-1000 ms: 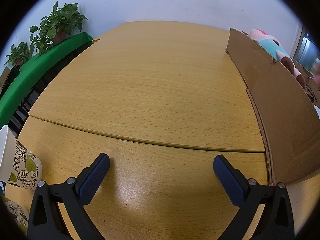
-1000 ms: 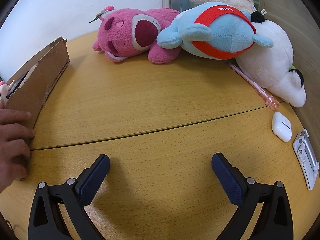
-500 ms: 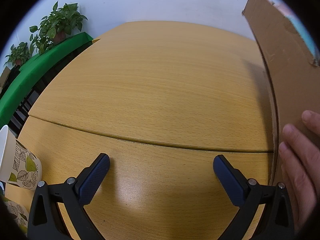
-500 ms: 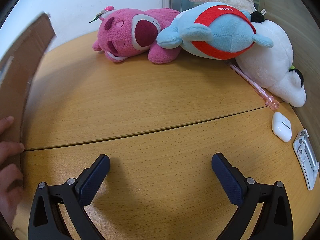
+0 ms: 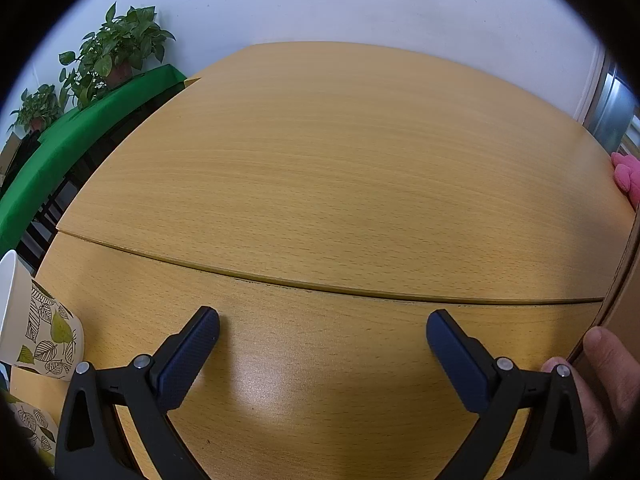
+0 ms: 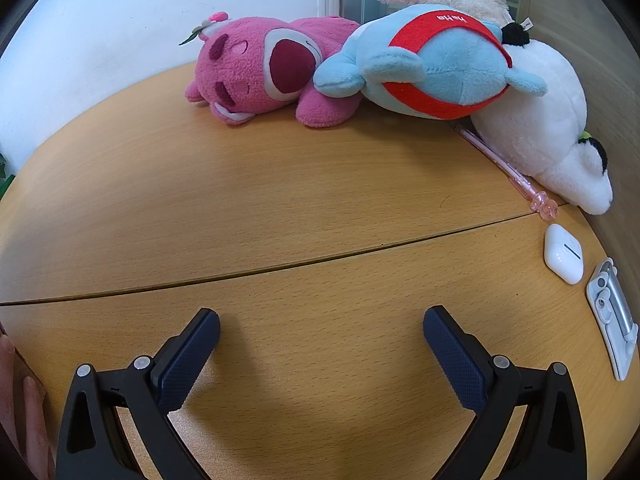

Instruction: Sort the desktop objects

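Note:
My right gripper point(image 6: 322, 330) is open and empty, low over the wooden table point(image 6: 280, 208). Far ahead lie a pink plush bear point(image 6: 264, 68), a blue and red plush point(image 6: 432, 64) and a white plush point(image 6: 552, 132). A pink pen point(image 6: 516, 176), a white earbud case point(image 6: 563, 253) and a white and grey clip-like object point(image 6: 612, 316) lie at the right. My left gripper point(image 5: 322, 334) is open and empty over bare table point(image 5: 340, 168). A cardboard box point(image 5: 624, 292) sits at the far right edge, with a bare hand point(image 5: 608, 376) on it.
Leaf-patterned paper cups point(image 5: 36, 324) stand at the left edge of the left wrist view. Potted plants point(image 5: 116, 52) and a green surface point(image 5: 80, 128) lie beyond the table's left edge. A wooden wall panel point(image 6: 600, 60) bounds the right side. Part of the hand point(image 6: 24, 408) shows at lower left in the right wrist view.
The bare hand has pulled the cardboard box from between the two grippers toward the near edge; only a sliver remains in view. Both grippers stayed still and open.

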`<move>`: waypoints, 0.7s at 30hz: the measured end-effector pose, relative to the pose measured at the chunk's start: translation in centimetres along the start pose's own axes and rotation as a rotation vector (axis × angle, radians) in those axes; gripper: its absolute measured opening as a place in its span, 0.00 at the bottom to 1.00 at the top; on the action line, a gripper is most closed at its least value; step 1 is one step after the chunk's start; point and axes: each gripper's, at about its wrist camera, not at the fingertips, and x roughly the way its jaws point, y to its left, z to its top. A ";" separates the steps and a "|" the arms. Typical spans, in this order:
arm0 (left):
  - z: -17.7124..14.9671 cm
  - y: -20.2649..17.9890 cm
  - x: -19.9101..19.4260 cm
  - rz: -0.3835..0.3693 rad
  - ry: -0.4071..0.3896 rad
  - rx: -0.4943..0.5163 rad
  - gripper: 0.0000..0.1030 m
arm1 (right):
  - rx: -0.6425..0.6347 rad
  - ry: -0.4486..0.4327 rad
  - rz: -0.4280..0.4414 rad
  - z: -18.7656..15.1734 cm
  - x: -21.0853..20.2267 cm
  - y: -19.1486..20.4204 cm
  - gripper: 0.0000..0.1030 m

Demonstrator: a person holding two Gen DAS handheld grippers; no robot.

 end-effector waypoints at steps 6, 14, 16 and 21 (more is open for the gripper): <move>0.1 0.0 0.0 0.000 0.001 0.000 1.00 | 0.001 -0.001 0.000 0.0 -0.2 0.1 1.00; 0.0 0.0 0.0 0.000 0.000 0.000 1.00 | 0.001 0.000 0.000 0.1 -0.2 0.1 1.00; 0.0 0.0 0.0 0.000 0.001 0.000 1.00 | 0.001 -0.001 0.001 0.1 -0.2 0.1 1.00; 0.0 0.0 0.1 0.000 -0.002 0.000 1.00 | 0.002 -0.002 0.001 0.0 -0.1 0.2 1.00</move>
